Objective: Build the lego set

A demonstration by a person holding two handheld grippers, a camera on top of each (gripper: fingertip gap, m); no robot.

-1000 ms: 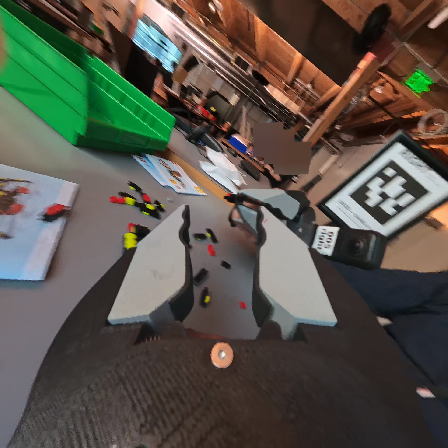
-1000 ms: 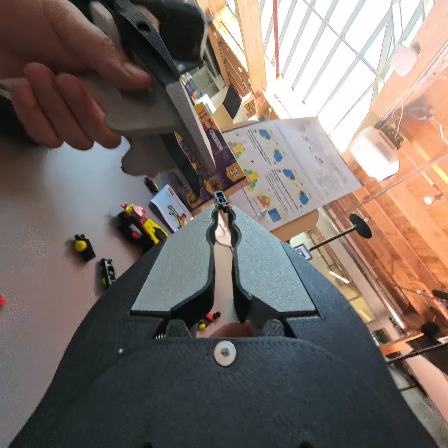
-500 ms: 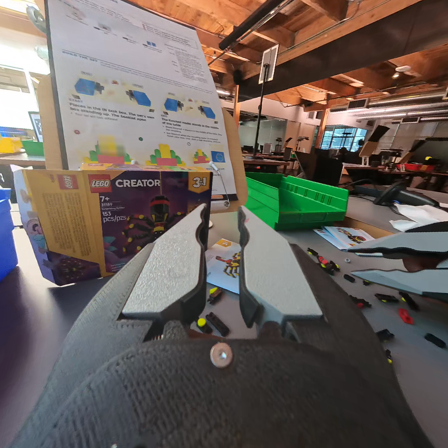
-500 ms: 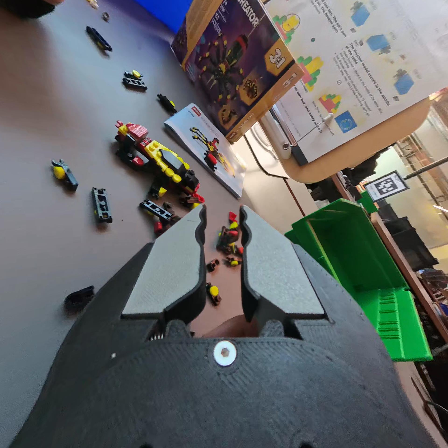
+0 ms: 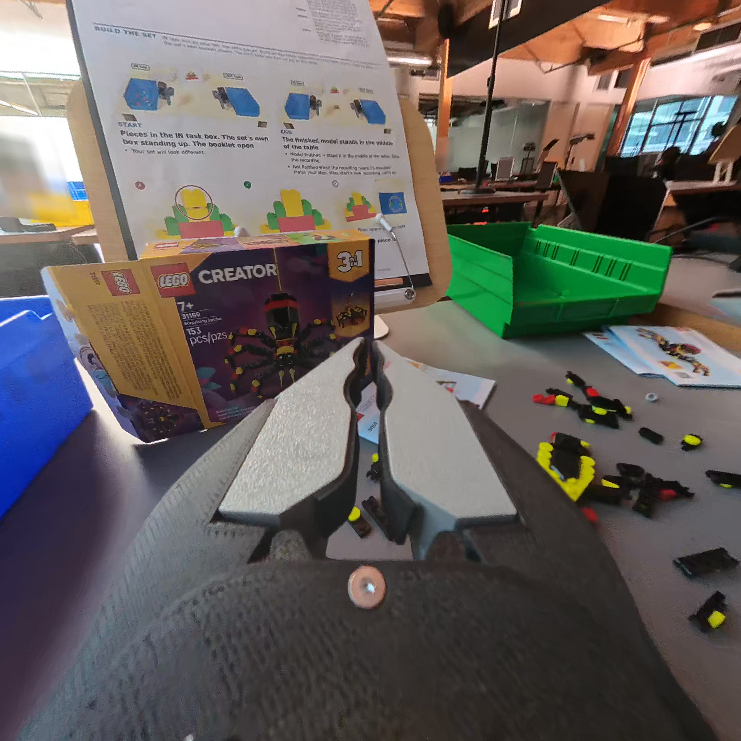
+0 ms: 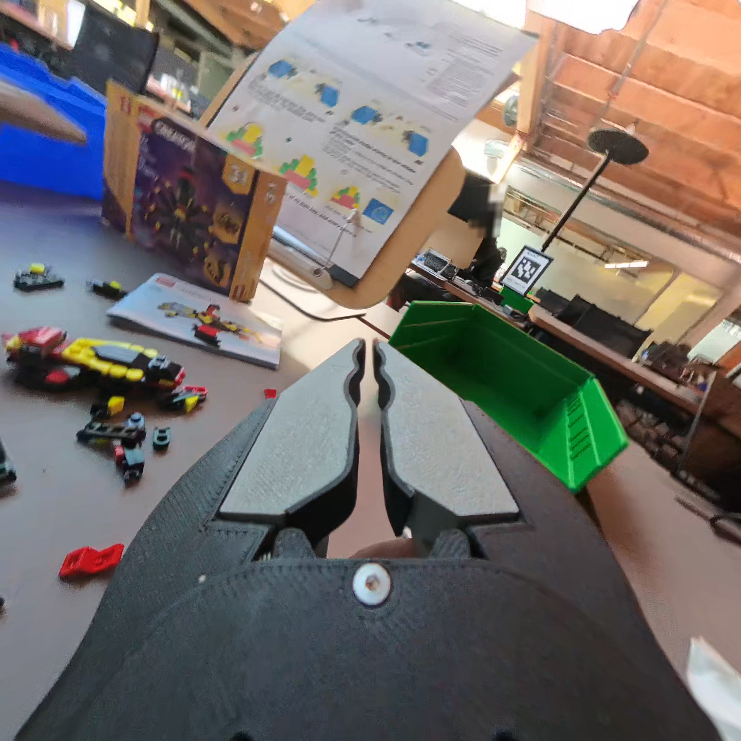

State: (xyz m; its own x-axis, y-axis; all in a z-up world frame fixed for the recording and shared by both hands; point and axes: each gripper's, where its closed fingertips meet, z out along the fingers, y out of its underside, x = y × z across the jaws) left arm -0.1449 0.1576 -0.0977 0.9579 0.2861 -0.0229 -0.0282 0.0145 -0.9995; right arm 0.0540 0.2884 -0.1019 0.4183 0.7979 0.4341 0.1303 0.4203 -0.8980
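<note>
Bare tabletop (image 6: 328,333) before green bin (image 6: 521,385), loose bricks (image 6: 120,433) crowding left

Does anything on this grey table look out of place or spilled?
Yes. Small black, yellow and red toy bricks lie scattered loose on the grey table, outside the green plastic bin, which looks empty.

My left gripper (image 5: 369,344), wide open a second ago over loose bricks beside the right one, now has its fingers drawn together on nothing and faces the box (image 5: 224,333) and green bin (image 5: 561,280). My right gripper (image 6: 369,344), which pinched a small black piece a second ago, then opened, is closed again, bare, pointing toward the bin (image 6: 505,385).
</note>
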